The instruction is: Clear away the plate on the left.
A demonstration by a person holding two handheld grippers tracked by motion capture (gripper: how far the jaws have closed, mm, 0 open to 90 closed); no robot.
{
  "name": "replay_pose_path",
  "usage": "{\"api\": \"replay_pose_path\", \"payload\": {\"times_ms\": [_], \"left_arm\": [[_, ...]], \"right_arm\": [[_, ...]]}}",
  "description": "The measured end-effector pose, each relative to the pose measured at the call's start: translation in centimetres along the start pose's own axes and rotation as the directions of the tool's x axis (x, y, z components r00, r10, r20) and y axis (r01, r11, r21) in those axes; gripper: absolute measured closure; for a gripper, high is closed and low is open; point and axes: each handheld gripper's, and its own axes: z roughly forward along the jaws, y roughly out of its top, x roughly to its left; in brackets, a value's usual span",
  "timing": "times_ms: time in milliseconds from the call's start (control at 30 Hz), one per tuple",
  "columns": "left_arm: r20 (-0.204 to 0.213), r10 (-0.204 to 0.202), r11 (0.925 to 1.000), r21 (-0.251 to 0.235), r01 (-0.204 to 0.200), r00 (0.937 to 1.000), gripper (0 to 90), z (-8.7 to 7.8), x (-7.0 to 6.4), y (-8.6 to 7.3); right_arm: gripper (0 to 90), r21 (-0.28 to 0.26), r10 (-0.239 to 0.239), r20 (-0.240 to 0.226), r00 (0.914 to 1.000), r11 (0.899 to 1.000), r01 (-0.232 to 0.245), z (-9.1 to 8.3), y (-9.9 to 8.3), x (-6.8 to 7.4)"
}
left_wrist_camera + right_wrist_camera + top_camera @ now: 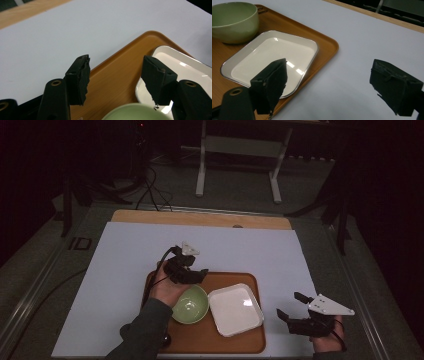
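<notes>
Holding green bowl (190, 305), white dish (235, 309): tray (250, 345); both empty; grippers wide.

Dim rm, white-legged bench (239, 157) (grey floor (235, 190))

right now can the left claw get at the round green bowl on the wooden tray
Probably yes: the left claw hangs open just past the round green bowl, nothing between them; the white square plate sits beside it, apart.

We read only the letters "ID" on the grey floor (80, 243) left of the surface; nothing else is legible.
</notes>
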Motion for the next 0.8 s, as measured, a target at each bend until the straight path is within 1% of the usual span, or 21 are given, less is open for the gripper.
{"api": "replay_pose_path", "payload": {"times_ms": [133,233,267,300,400,433,467,533,700,733,800], "left_arm": [[-0.028,-0.007,0.9995,-0.03,0.006,0.9996,40.3,-1.3,0.8,-1.2],[-0.044,-0.029,0.9985,-0.048,0.026,0.9986,40.2,-2.2,1.5,-2.1],[-0.044,-0.029,0.9985,-0.048,0.026,0.9986,40.1,-2.2,1.5,-2.1],[-0.057,-0.039,0.9971,-0.068,0.035,0.9976,40.1,-2.9,2.0,-2.6],[-0.081,-0.045,0.9941,-0.102,0.037,0.9957,39.4,-3.9,2.5,-3.4],[-0.087,-0.047,0.993,-0.112,0.037,0.9951,39.0,-4.3,2.6,-3.8],[-0.087,-0.047,0.993,-0.112,0.037,0.9951,39.0,-4.3,2.6,-3.8],[-0.1,-0.055,0.9891,-0.142,0.041,0.9934,38.8,-5.3,3.1,-4.8],[-0.119,-0.074,0.9844,-0.167,0.054,0.9901,38.5,-6.6,3.8,-7.1],[-0.115,-0.079,0.9841,-0.167,0.059,0.9902,38.5,-6.7,3.9,-7.5],[-0.124,-0.078,0.9855,-0.159,0.057,0.9892,38.1,-6.9,4.1,-8.3]], "right_arm": [[14.4,-0.001,0.001,-0.001,1.0,1.0,-0.001,0.0,0.0,0.0],[14.4,0.003,-0.003,-0.002,1.0,1.0,0.003,0.1,0.0,0.0],[14.4,0.003,-0.003,-0.002,1.0,1.0,0.003,0.1,0.0,0.0],[14.4,0.003,-0.002,-0.003,1.0,1.0,0.002,0.1,0.0,0.0],[14.4,0.004,-0.002,-0.002,1.0,1.0,0.002,0.1,0.0,0.0],[14.4,0.005,-0.002,-0.002,1.0,1.0,0.002,0.1,0.0,0.0],[14.4,0.005,-0.002,-0.002,1.0,1.0,0.002,0.1,0.0,0.0],[14.4,0.004,-0.001,-0.002,1.0,1.0,0.001,0.1,0.0,0.0],[14.4,0.007,0.001,-0.004,1.0,1.0,-0.001,0.1,0.0,0.0],[14.4,0.009,0.001,-0.004,1.0,1.0,-0.001,0.1,0.0,0.0],[14.4,0.01,0.003,-0.005,1.0,1.0,-0.003,0.1,0.0,0.1]]}}
